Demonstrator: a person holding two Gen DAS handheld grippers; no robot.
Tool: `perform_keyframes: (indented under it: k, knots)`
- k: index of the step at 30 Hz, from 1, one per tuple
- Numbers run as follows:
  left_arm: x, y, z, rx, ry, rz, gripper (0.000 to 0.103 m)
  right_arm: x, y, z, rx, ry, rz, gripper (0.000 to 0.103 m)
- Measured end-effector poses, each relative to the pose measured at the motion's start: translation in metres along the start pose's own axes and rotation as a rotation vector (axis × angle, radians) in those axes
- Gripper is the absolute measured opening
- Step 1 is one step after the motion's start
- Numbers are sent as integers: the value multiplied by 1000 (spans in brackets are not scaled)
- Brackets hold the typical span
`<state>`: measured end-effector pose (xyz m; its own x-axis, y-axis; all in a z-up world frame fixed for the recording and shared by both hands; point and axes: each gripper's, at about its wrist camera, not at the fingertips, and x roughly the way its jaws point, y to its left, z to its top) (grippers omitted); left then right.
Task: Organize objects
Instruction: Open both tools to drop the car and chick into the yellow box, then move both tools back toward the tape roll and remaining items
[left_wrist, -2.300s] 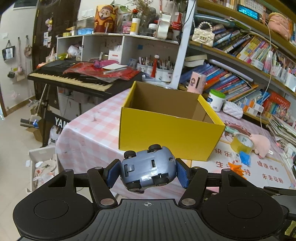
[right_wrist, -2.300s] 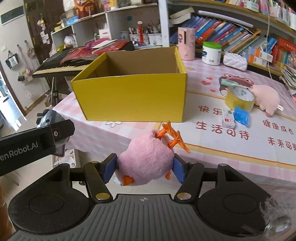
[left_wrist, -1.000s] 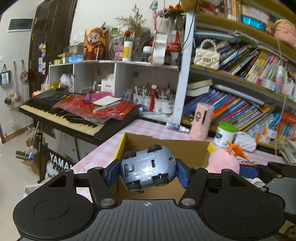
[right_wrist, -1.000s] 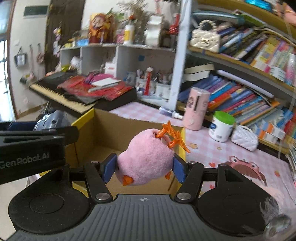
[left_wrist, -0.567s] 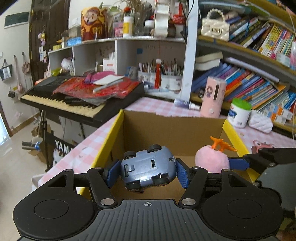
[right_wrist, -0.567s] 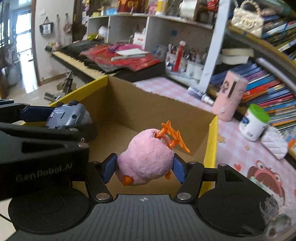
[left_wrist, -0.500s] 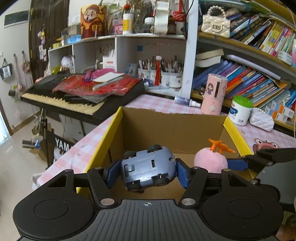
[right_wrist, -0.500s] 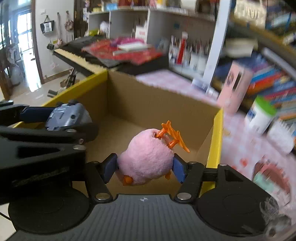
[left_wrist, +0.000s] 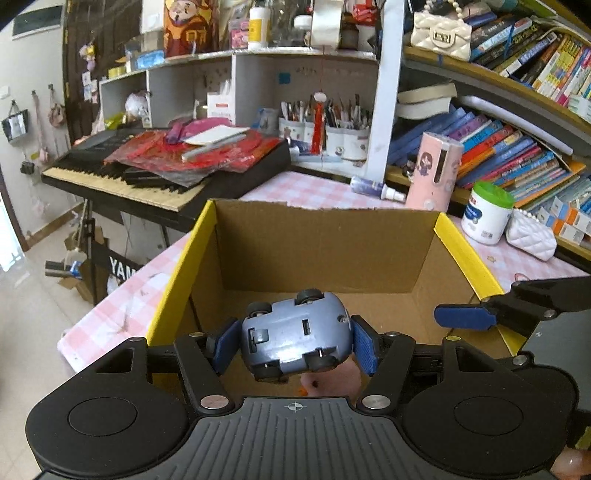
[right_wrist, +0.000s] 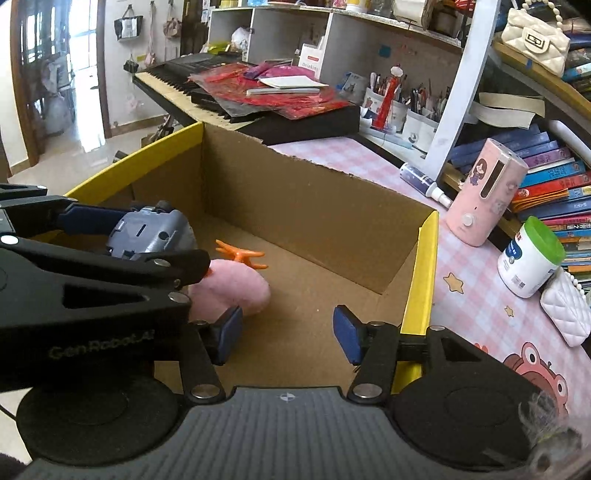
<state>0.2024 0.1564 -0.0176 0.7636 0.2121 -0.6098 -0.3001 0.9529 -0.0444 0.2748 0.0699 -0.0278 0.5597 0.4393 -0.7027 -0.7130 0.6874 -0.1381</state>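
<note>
Toy car (left_wrist: 295, 334), belly up, sits clamped between the pads of the left hand-held gripper (left_wrist: 295, 341) over the yellow cardboard box (left_wrist: 325, 247). Right hand-held gripper (right_wrist: 288, 334) is empty, its jaws just closing. Beyond it, the pink plush (right_wrist: 231, 291) lies on the box floor, on the pink-checked counter (right_wrist: 476, 302).

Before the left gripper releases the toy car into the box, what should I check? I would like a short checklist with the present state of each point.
1. Toy car held by left gripper: ok.
2. Car above the open yellow box: ok.
3. Pink plush lies on the box floor, free: ok.
4. Right gripper empty, jaws apart: ok.
5. Landing spot clear: not ok, plush lies under the car.
</note>
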Motion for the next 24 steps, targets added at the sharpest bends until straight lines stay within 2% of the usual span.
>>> perform_keyframes:
  k: [1,3,5,9,13,19,24]
  knots:
    - [-3,-1,0,2,-18,0,66,-2,0,0,1,-12,0,56]
    - [-10,-2,0,4,-47,1,73,-6,1,-1,0,-42,-14,68]
    - [-20,-2,1,-11,-91,10,83,-14,2,-1,-4,-81,-41,69]
    - [-39,1,3,-51,-166,3,86,-40,3,-2,28,-169,-88,82]
    - [-59,5,2,-56,-229,-1,88,-67,6,-9,72,-240,-148,83]
    - [-76,12,-10,-51,-225,-8,88,-93,11,-27,170,-246,-230,86]
    - [-89,14,-26,-34,-196,-31,88,-100,19,-47,251,-174,-250,87]
